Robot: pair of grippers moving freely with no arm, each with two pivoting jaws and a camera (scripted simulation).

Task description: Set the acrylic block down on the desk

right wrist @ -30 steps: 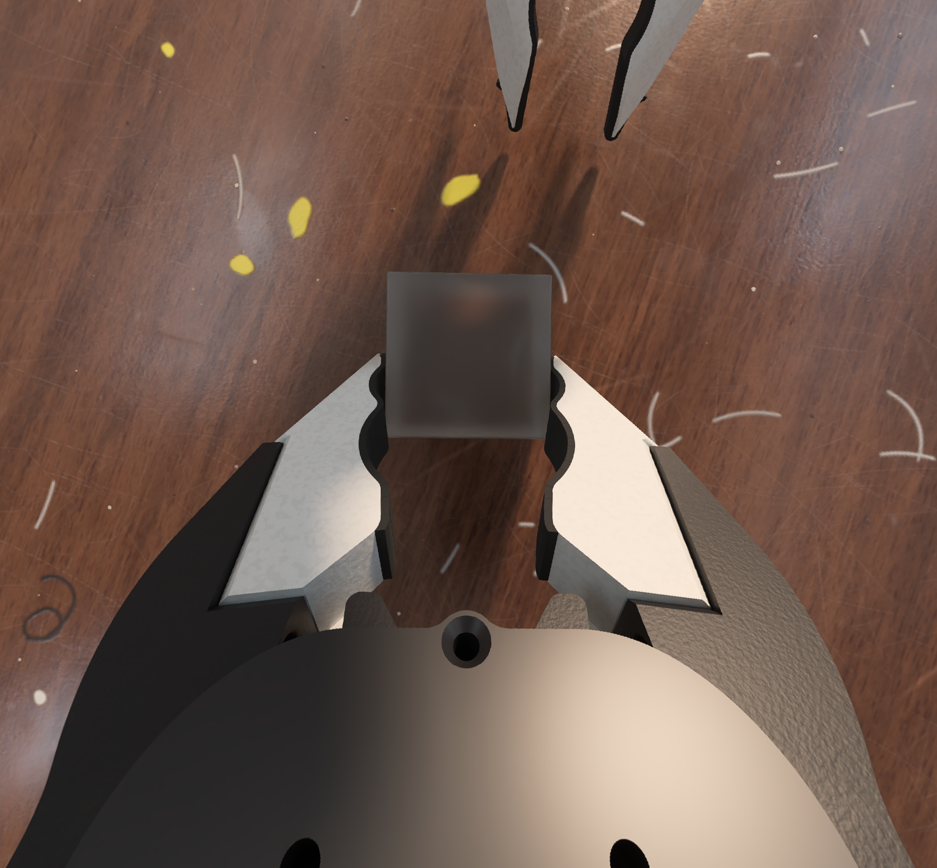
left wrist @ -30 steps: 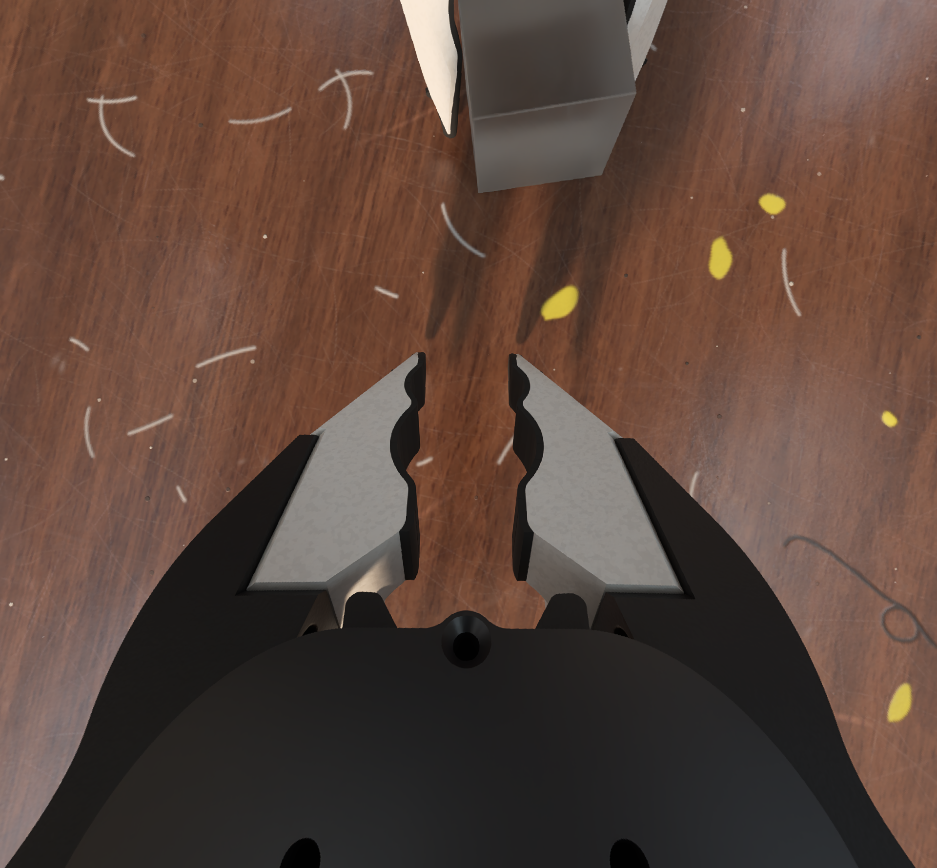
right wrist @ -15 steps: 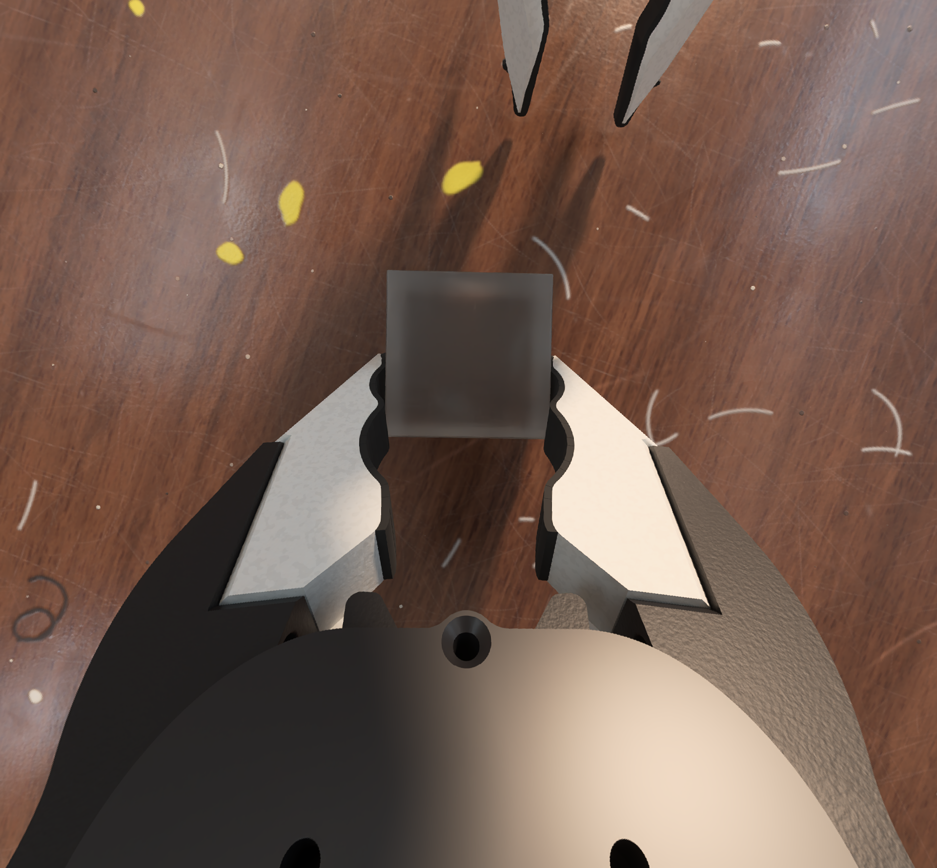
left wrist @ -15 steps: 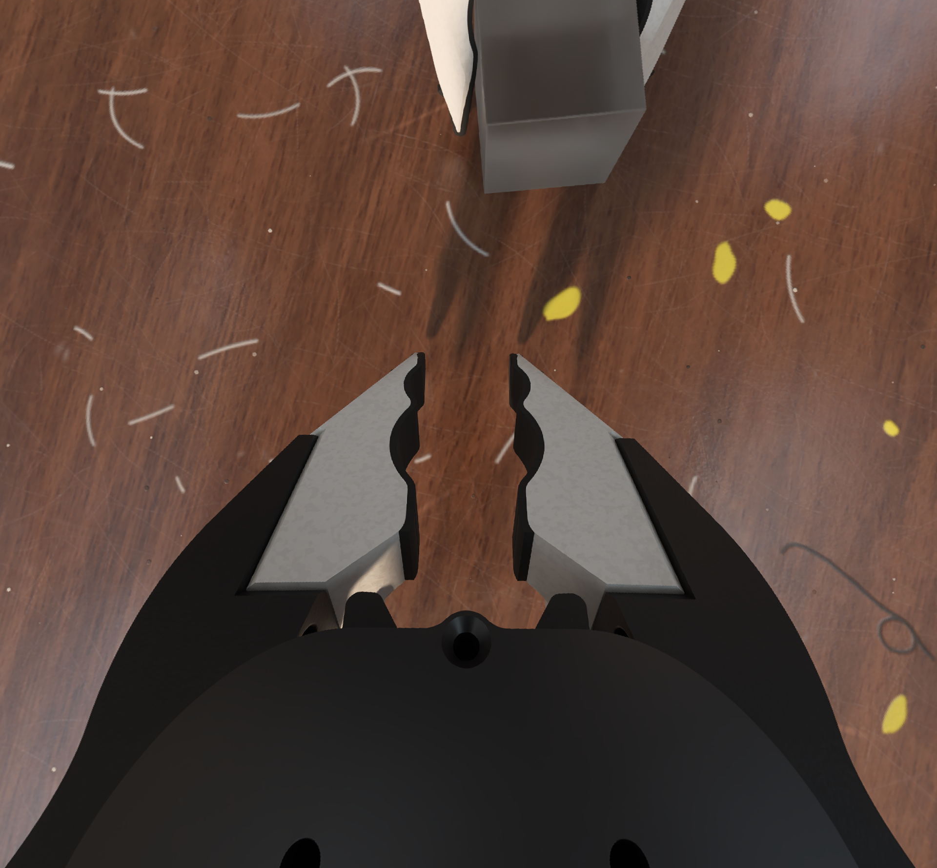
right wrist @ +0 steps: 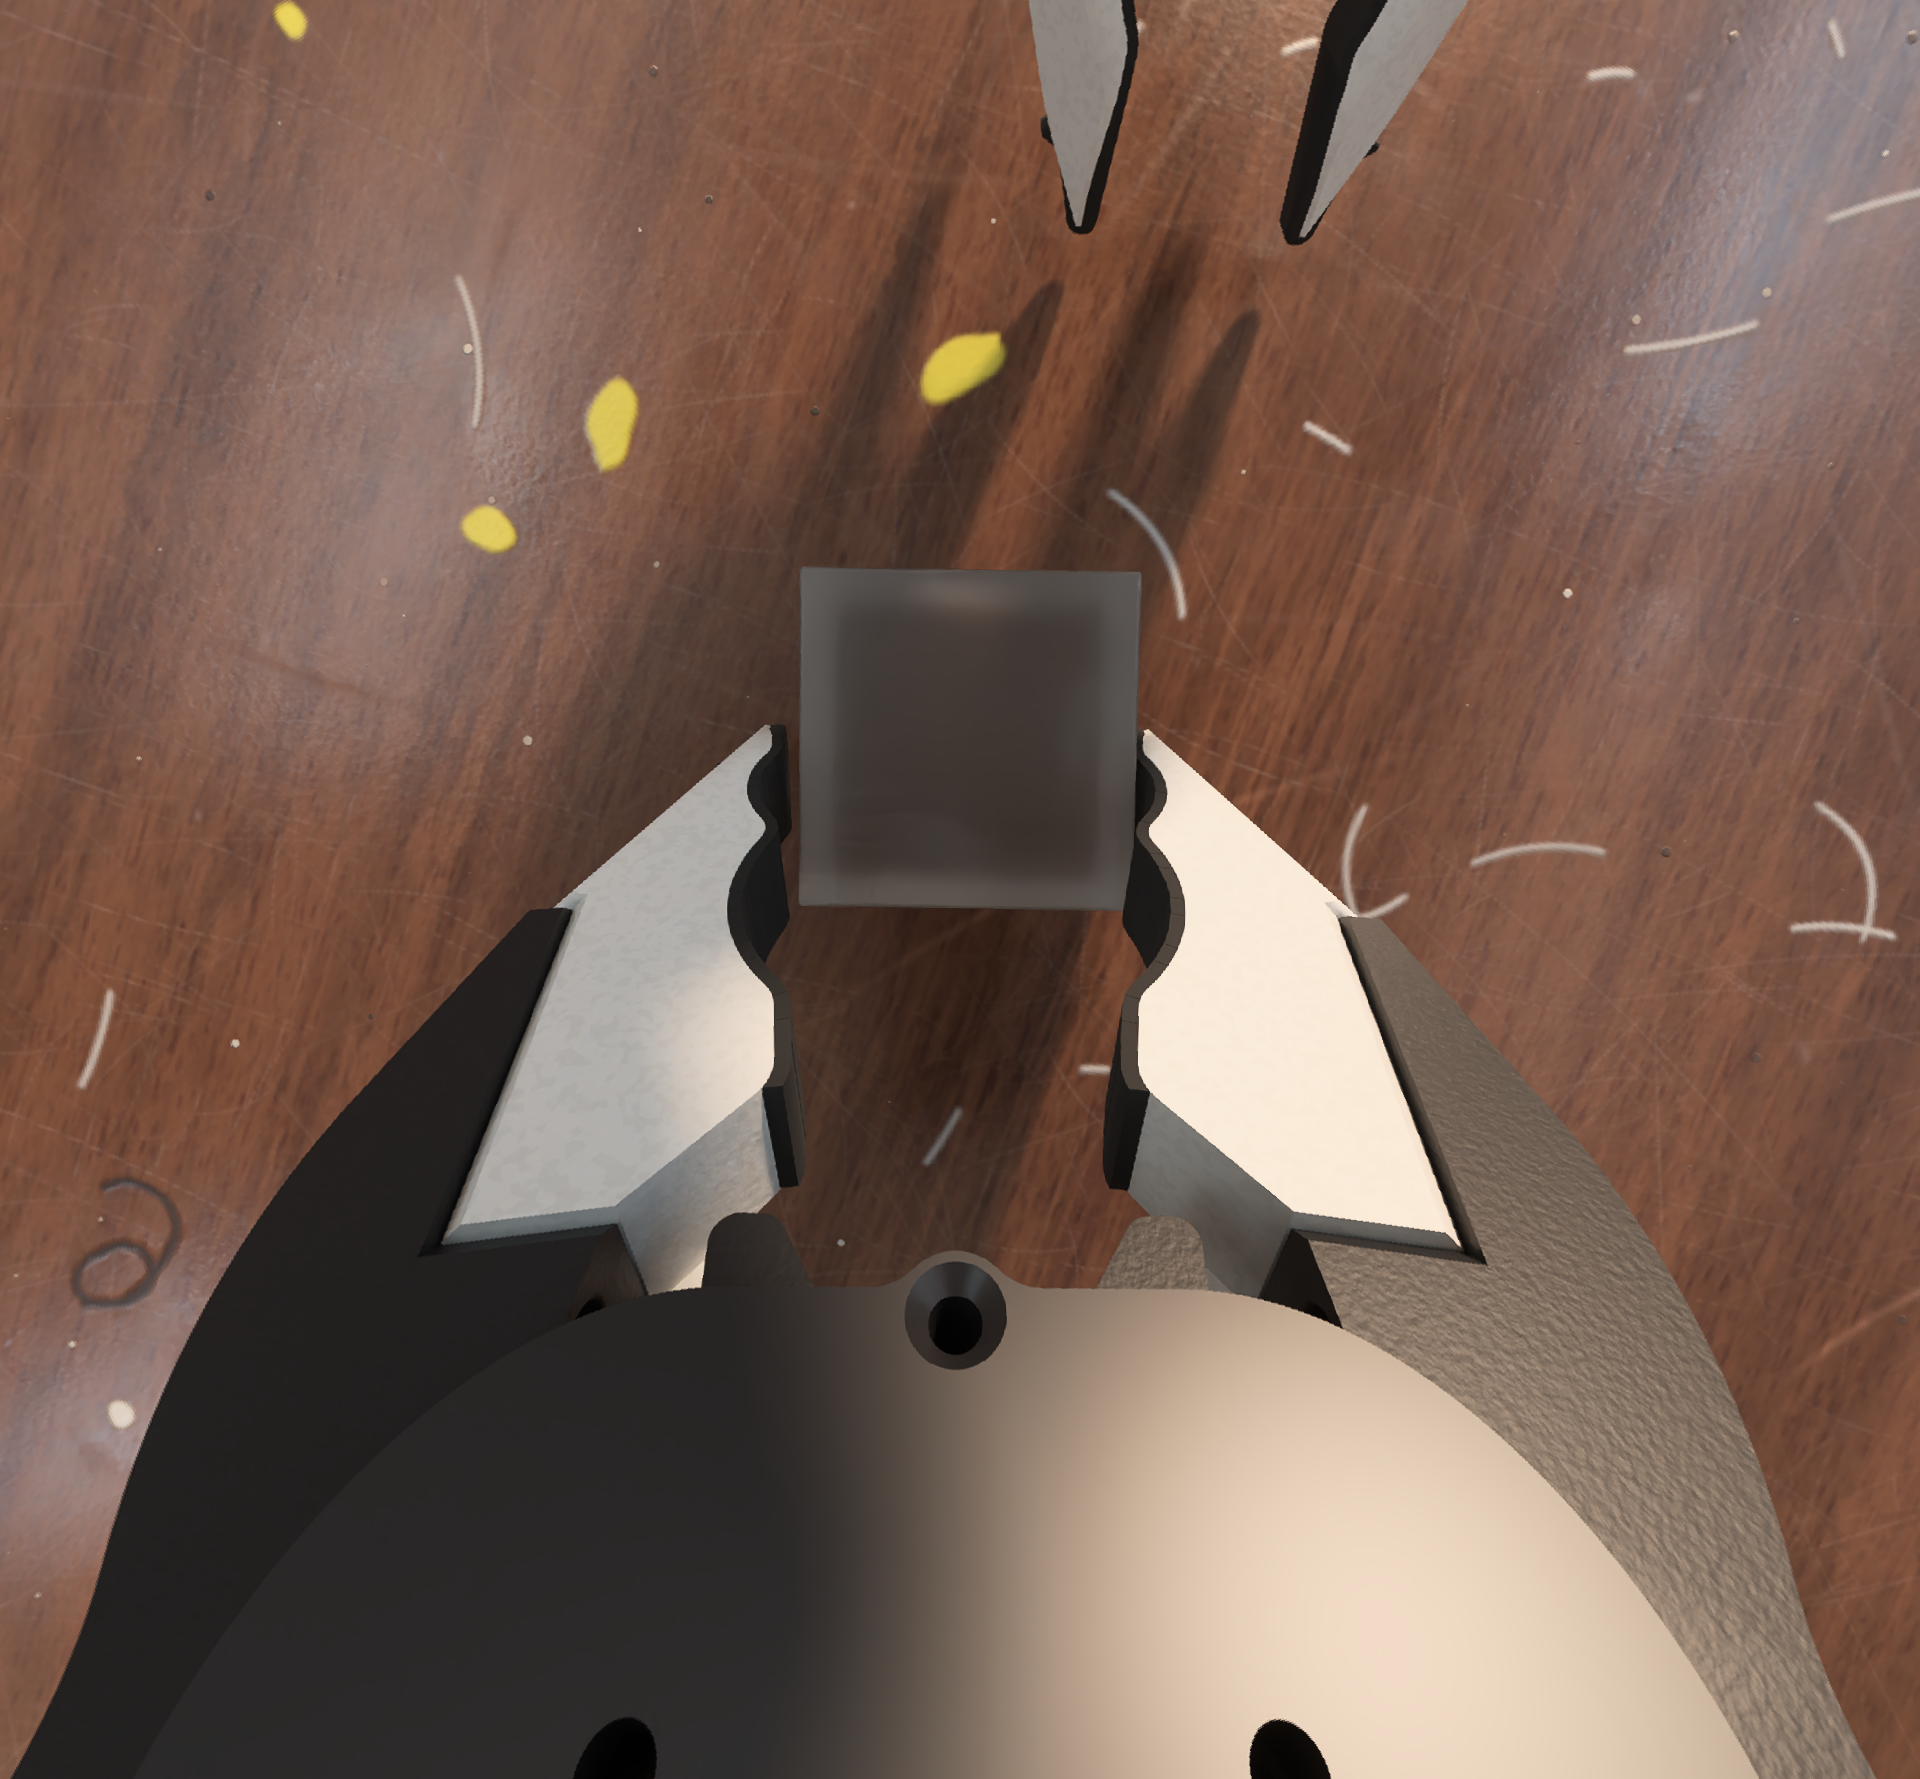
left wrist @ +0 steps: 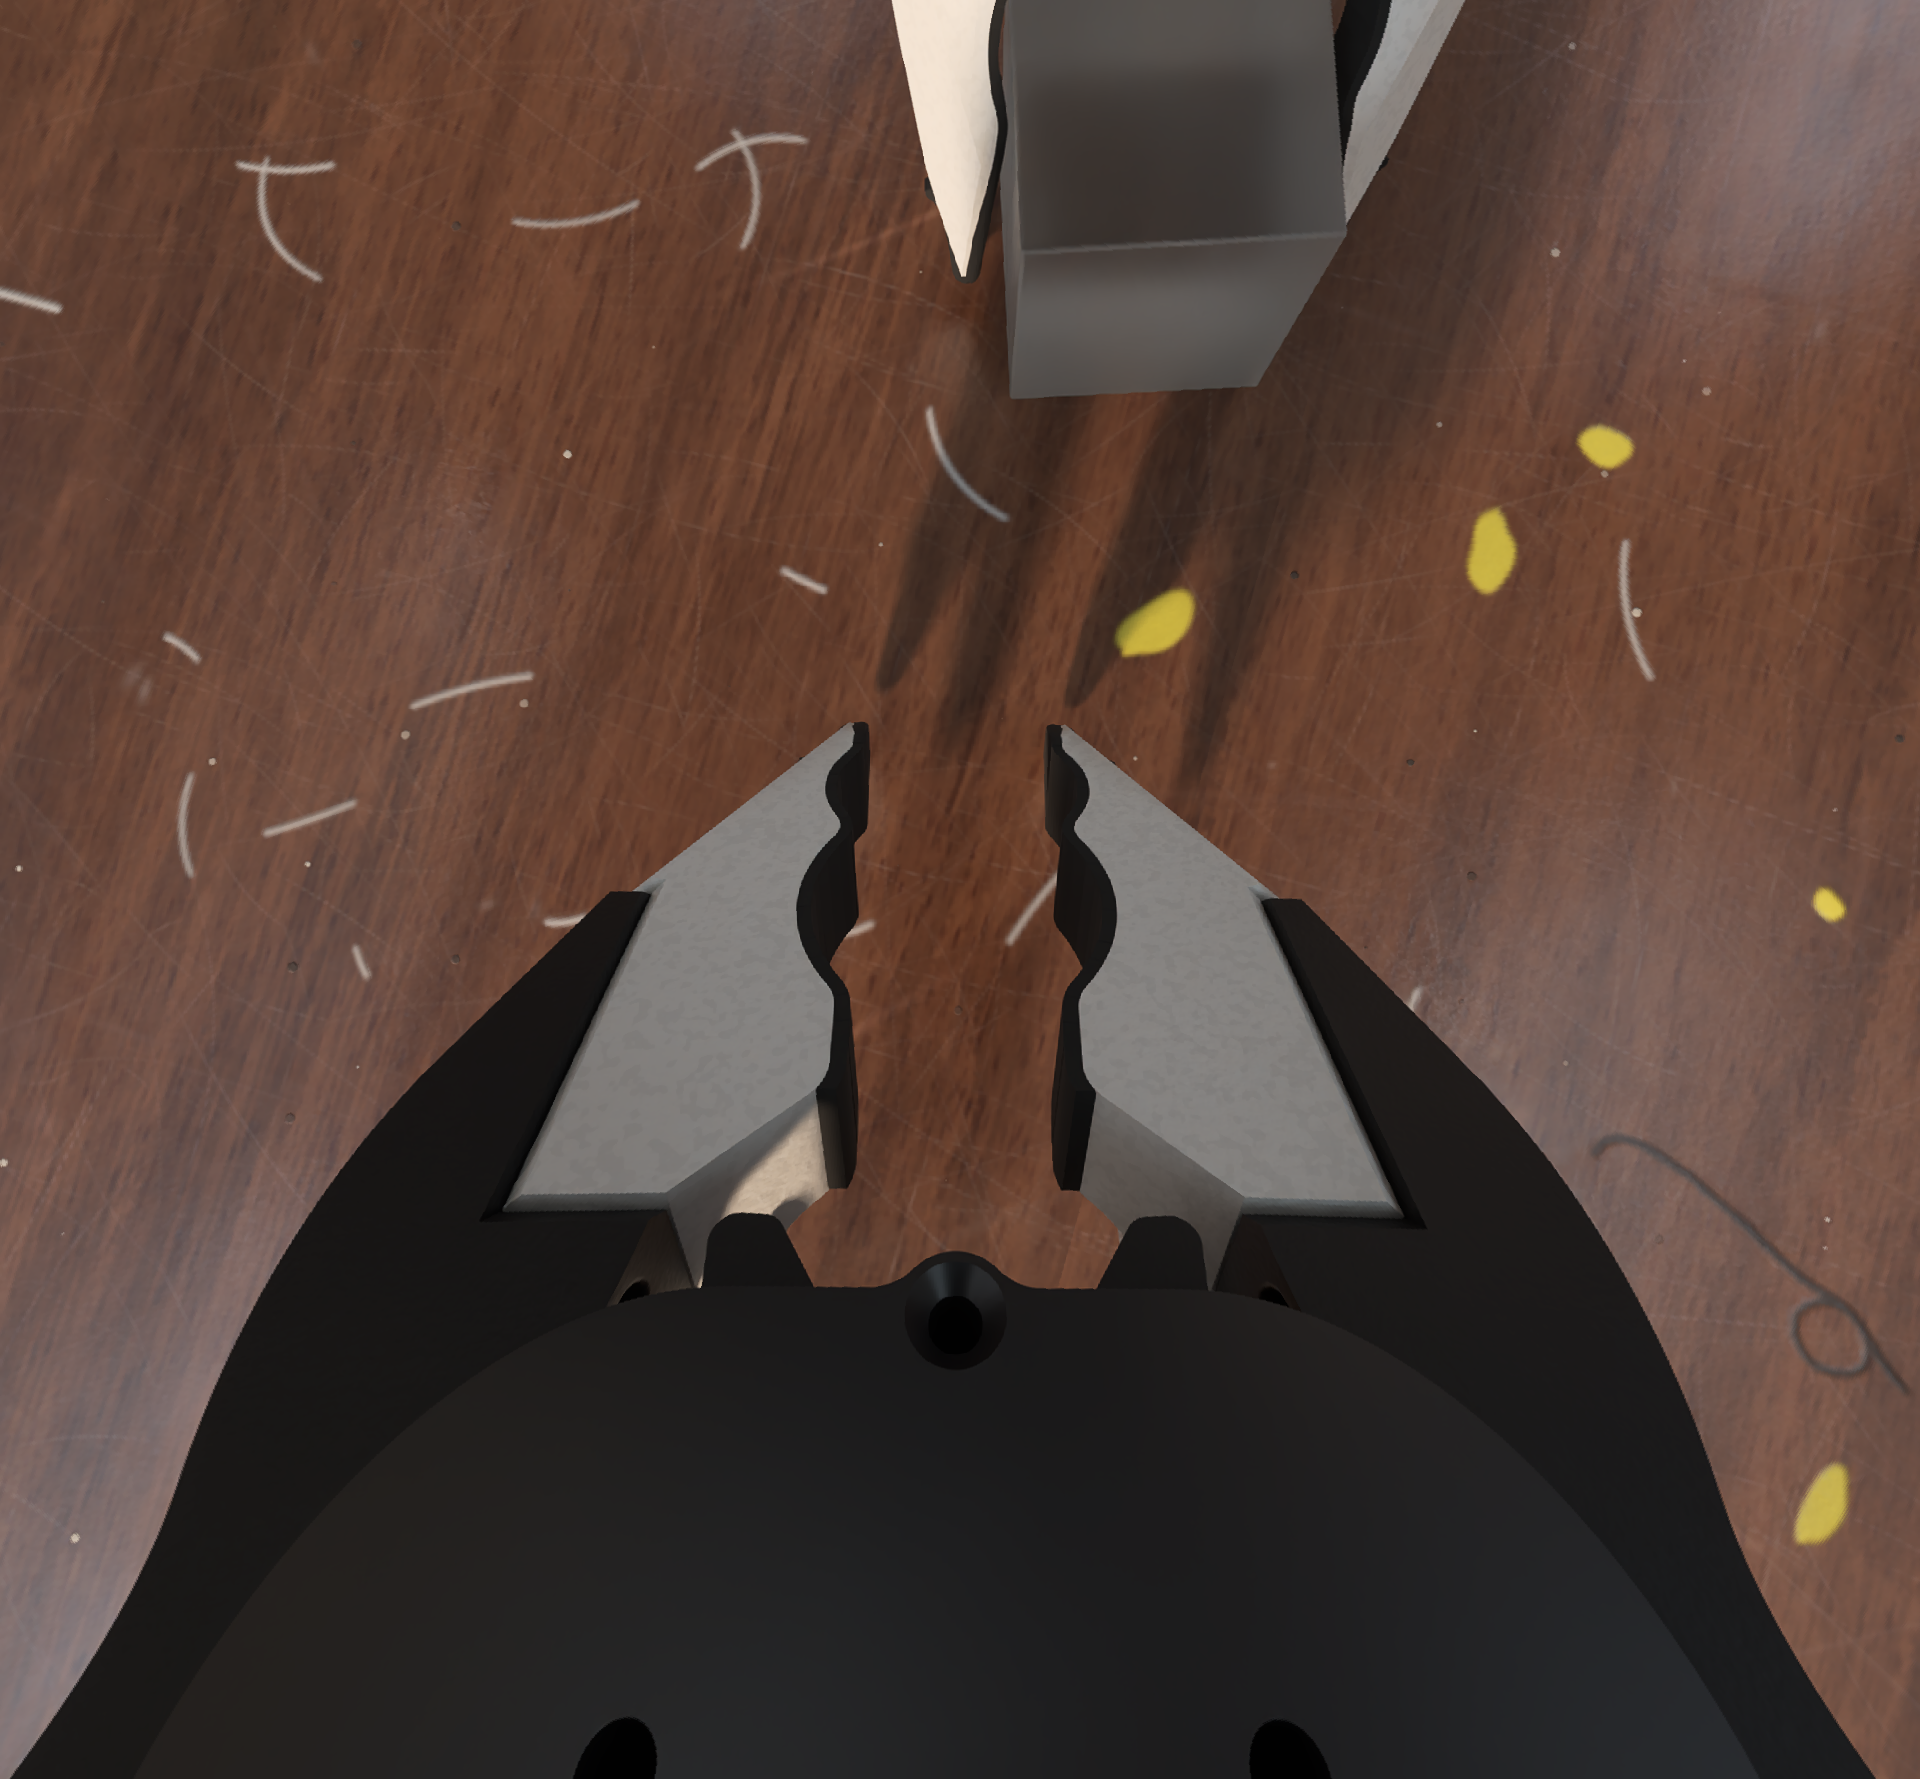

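The acrylic block (right wrist: 966, 742) is a smoky grey translucent cube. My right gripper (right wrist: 961, 742) is shut on it, with one fingertip on each side face. In the left wrist view the block (left wrist: 1164, 171) hangs between the right gripper's pale fingers (left wrist: 961, 67) close above the wooden desk (left wrist: 416, 482). I cannot tell if its base touches the wood. My left gripper (left wrist: 954, 737) is empty, with its jaws a narrow gap apart, and faces the block from a short distance. Its fingers (right wrist: 1081, 67) also show at the top of the right wrist view.
The dark brown desk (right wrist: 312, 794) is scratched with pale curved marks. It also carries several small yellow flecks (right wrist: 961, 368) and a thin dark scribble (left wrist: 1829, 1334). A fleck (left wrist: 1153, 623) lies between the two grippers. No other objects are in view.
The right gripper has sunk a little toward the desk with the block still in its jaws. In the left wrist view the block looks larger and lower. The left gripper has barely moved.
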